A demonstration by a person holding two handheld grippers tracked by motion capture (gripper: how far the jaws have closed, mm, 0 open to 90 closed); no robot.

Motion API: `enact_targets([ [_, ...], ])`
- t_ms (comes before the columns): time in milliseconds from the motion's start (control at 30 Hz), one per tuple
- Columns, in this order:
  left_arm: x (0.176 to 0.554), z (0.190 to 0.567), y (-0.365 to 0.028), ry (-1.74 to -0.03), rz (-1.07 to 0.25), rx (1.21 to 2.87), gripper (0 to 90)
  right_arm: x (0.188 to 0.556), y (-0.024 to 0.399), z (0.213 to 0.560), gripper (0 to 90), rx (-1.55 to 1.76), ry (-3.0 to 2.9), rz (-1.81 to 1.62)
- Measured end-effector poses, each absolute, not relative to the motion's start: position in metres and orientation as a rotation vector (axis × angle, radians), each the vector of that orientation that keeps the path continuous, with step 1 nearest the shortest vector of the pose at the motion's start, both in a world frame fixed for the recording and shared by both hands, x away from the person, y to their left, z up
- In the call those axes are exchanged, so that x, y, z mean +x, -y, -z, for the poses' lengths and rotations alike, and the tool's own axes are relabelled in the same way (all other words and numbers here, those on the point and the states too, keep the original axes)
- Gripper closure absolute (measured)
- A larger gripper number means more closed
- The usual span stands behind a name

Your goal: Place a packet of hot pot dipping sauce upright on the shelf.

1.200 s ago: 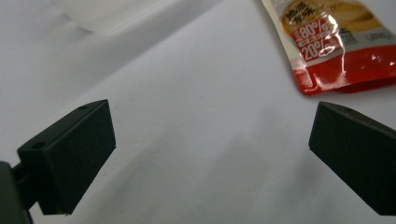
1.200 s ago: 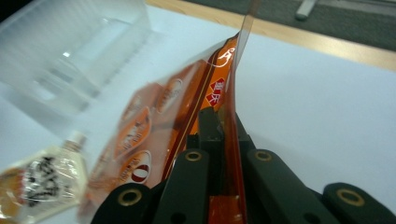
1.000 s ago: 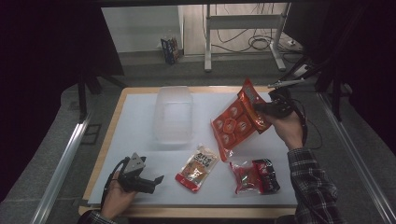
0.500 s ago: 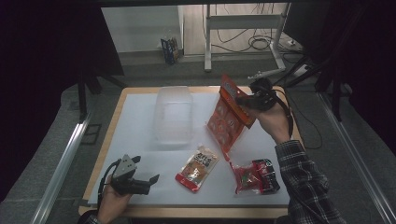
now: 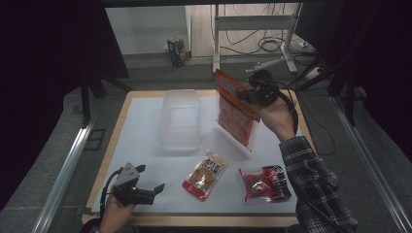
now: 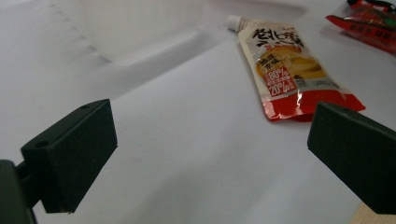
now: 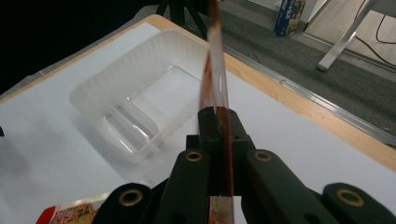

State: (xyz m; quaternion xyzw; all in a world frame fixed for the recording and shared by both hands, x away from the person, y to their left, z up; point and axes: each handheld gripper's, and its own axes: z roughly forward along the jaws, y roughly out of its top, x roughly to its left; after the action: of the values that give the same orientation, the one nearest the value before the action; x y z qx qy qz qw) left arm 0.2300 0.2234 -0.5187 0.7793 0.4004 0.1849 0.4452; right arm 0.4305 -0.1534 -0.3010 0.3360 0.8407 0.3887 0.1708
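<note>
Red snack bag (image 5: 236,112) now lifted upright, long axis vertical, in right gripper (image 5: 244,95)

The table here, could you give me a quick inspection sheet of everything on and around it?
Surface: white sheet on a wooden table.
Job's things: large red snack bag held edge-on above the table; clear plastic tray, empty.
Clutter: spouted sauce pouch; dark red packet.
Grippers: right claw shut on the bag; left claw open, holding nothing.
Cables: black leads on the floor.
Surroundings: metal stand legs, small box on the floor.
</note>
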Motion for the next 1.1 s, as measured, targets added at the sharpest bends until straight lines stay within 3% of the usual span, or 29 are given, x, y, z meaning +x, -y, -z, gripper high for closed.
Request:
enact_targets([
  [700,0.222,0.518,-0.218,-0.992,-0.381,1.989,6.1,0.459,0.111,0.267,88.6,0.944,-2.349,-1.189],
  [1100,0.220,0.520,-0.216,-0.984,-0.429,2.013,3.6,0.474,0.062,0.261,88.6,0.906,-2.361,-1.220],
])
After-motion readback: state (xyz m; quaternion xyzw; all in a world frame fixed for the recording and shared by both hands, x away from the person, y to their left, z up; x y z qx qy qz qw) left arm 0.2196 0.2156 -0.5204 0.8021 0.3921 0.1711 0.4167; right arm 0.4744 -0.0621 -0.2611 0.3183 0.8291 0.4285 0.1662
